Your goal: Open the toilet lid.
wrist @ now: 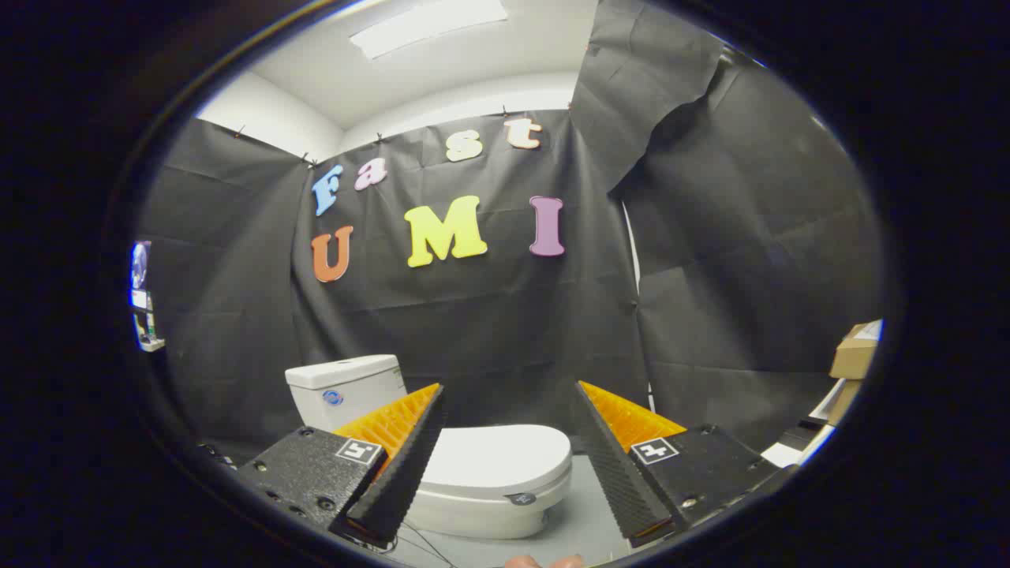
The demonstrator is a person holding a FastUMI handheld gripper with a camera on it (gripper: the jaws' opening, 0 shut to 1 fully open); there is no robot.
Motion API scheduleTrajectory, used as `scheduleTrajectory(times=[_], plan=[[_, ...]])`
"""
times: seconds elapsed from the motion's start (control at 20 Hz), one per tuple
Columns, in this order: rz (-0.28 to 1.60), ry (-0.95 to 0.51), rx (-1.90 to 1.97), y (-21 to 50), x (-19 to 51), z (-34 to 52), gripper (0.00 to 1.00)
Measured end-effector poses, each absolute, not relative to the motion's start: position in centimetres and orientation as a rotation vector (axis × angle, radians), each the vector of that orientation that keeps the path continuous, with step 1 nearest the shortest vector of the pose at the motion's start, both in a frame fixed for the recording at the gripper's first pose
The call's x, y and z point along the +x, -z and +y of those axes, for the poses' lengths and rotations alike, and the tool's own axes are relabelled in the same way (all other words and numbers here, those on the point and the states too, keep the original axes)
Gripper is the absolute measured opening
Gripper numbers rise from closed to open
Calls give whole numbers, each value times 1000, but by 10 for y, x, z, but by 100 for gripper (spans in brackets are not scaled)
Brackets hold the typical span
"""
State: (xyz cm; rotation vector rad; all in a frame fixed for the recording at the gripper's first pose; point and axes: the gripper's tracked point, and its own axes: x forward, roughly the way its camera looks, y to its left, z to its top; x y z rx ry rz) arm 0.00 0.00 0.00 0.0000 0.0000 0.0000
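Observation:
A white toilet stands on the floor just beyond my fingers. Its lid lies flat and closed over the bowl, with the front edge pointing right. The white tank rises behind the left finger. My gripper is open, its two fingers spread wide with nothing between them. The lid shows through the gap between the fingers, apart from both. The left finger hides part of the tank and the lid's rear.
Black cloth walls close in the booth behind and to the right of the toilet. Cardboard boxes are stacked at the far right. A grey floor runs in front of the bowl. Thin cables lie on the floor below the left finger.

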Motion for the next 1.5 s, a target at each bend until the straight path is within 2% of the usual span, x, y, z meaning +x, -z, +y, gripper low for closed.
scheduleTrajectory(times=[0.85,1.5], plan=[[22,42,-57,8,5,-11,100],[86,17,-185,56,6,8,100]])
